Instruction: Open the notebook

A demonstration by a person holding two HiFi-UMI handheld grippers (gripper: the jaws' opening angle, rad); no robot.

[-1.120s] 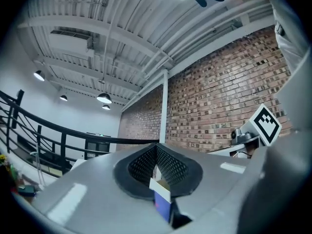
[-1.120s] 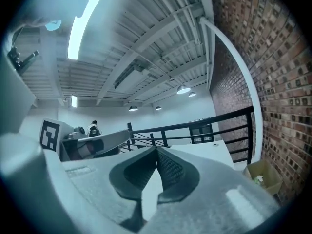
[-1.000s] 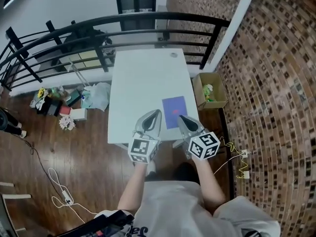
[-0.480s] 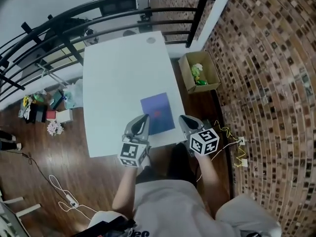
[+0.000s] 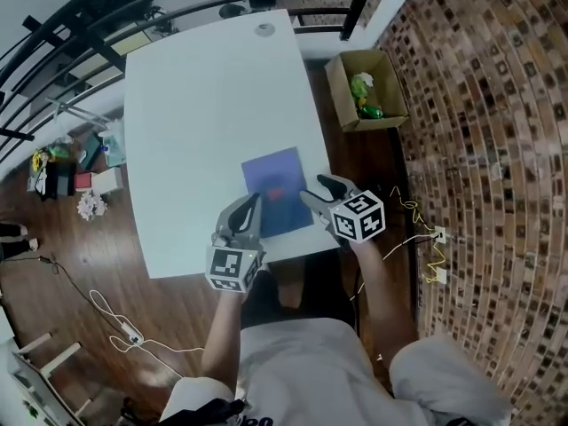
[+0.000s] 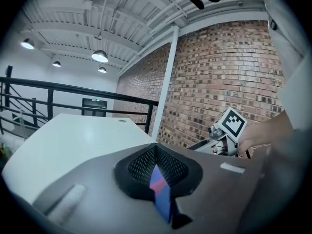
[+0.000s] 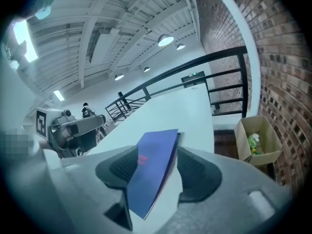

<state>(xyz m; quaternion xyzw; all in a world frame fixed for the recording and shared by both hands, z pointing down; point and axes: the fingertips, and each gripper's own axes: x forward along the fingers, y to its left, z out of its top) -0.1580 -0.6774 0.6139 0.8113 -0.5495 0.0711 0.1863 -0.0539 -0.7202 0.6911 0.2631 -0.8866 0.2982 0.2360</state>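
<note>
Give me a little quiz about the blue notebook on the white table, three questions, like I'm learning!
1. True or false: the notebook lies open on the table.
2. Where does the cardboard box stand? A: on the table. B: on the floor by the brick wall. C: on top of the notebook.
3. Fill in the gap: the notebook's cover is ____ with a small red mark.

Key: 1 false, it is closed and lies flat. 2 B. 3 blue.
</note>
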